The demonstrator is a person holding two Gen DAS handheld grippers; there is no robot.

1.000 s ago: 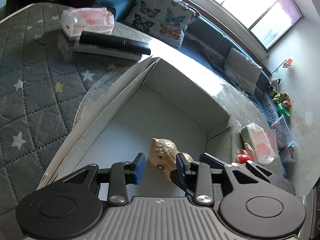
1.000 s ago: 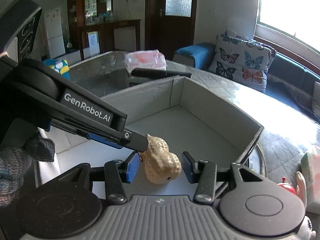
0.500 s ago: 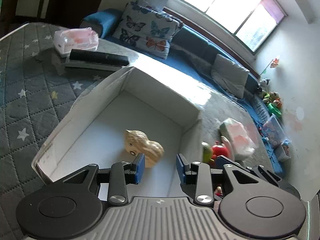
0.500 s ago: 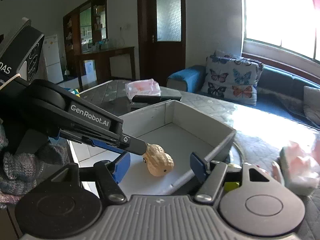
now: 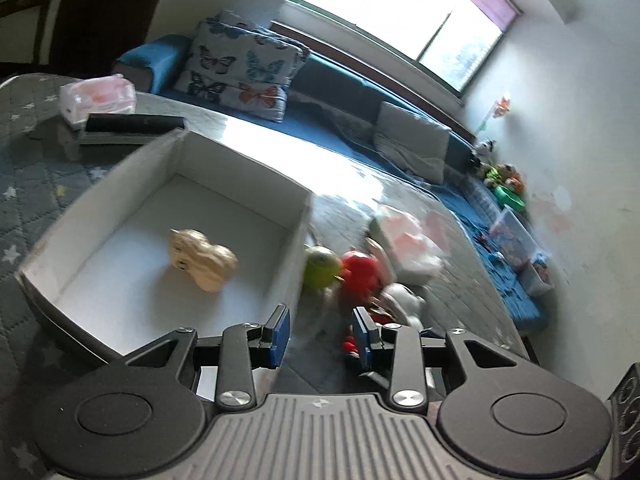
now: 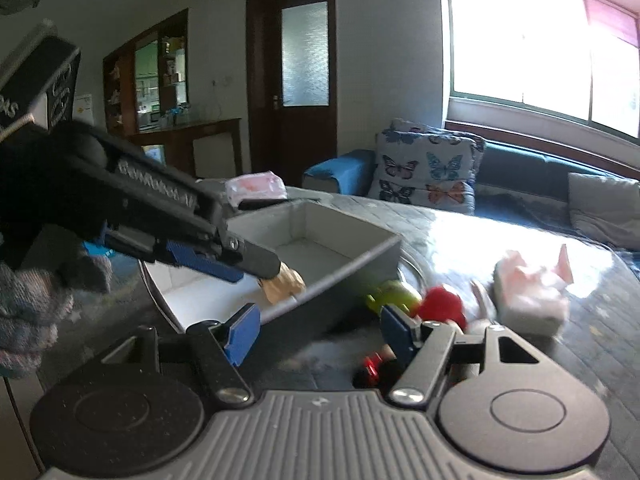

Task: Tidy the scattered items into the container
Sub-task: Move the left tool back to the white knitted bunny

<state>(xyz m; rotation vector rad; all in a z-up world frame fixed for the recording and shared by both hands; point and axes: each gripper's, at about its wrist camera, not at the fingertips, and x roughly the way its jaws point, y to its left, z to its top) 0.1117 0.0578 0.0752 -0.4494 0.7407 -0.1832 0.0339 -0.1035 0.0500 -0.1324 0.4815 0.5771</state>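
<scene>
Both jaws parted, holding nothing. Tan peanut-shaped toy [image 5: 202, 254] already inside white cardboard box [image 5: 240, 166]; green round toy [image 5: 321, 266] and red toy [image 5: 362, 274] at 3 o'clock, crowding box wall. Risk: nudging the wall, or pinching both toys together.

quilted table [image 5: 24, 184] | on it: box [image 5: 240, 168], green toy [image 5: 322, 266], red toy [image 5: 362, 274], tissue pk [image 5: 98, 94]

It was a home living room. A long blue sofa [image 5: 360, 92] ran under a wide window [image 5: 384, 12] at twelve o'clock, with butterfly-print cushions [image 5: 240, 68] on it. Toys [image 5: 504, 184] were heaped by the wall at three o'clock. In the right wrist view a wooden door [image 6: 292, 76] stood at twelve and a glass-fronted cabinet [image 6: 160, 76] at ten.
</scene>
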